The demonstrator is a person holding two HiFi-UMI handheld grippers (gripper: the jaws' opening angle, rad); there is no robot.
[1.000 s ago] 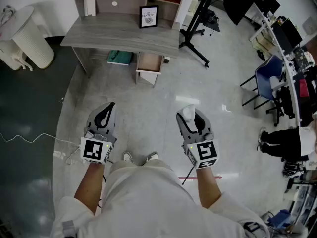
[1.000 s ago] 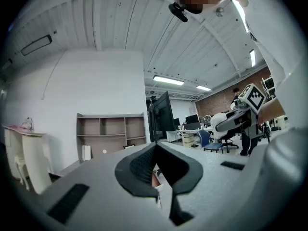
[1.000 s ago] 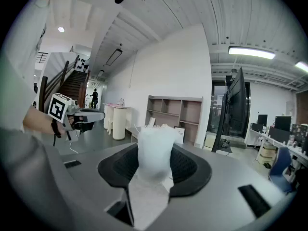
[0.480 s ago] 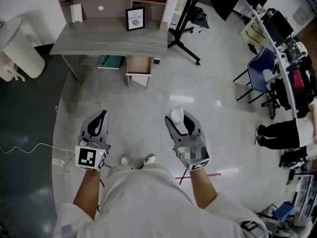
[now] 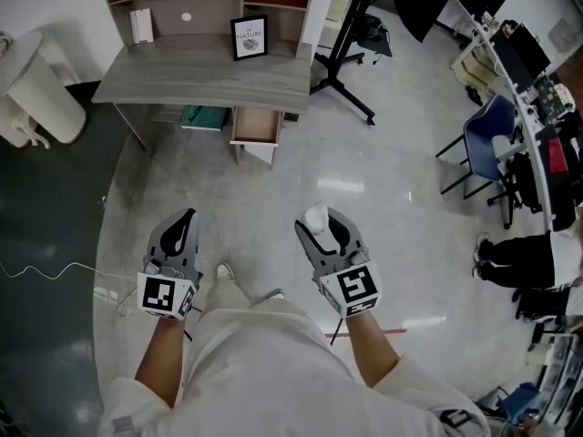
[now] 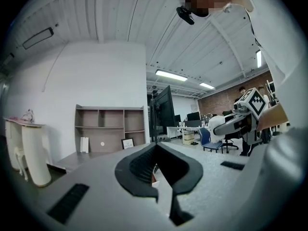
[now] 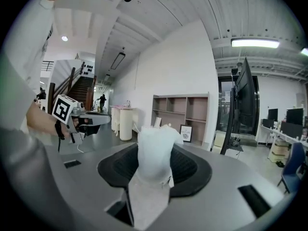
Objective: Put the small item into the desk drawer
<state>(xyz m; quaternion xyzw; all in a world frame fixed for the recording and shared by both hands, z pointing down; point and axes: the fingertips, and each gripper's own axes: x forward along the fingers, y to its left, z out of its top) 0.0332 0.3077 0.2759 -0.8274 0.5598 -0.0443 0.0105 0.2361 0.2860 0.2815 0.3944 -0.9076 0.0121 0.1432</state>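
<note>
Plainly, the small item (image 7: 154,150), a pale, crumpled, soft-looking thing, was gripped between the jaws of the right gripper (image 5: 322,224), which were closed on it quite widely. It stood lengthwise along the jaws, its top poking past their tips. The left gripper (image 5: 187,218) had its jaws closed on nothing.

In the head view the drawer (image 5: 256,124) was pulled out from under the right part of the bench (image 5: 205,76), with its mouth facing the person and its inside bare as far as could be seen. From the right jaws it lay at about 11 o'clock, well apart, with open floor (image 5: 301,176) between. From the left jaws it lay at about 1 o'clock, and neither gripper seemed clearly nearer. As the right one carried the item, the coming move likely fell to that arm.

The right forearm reached forward and low in front of the body, the jaws aimed toward 11 o'clock, roughly along the line to the drawer. The left arm was held alongside, its jaws pointing near 12 o'clock. A picture frame (image 5: 250,36) stood on the bench beyond the drawer, at 12 o'clock from it.
</note>
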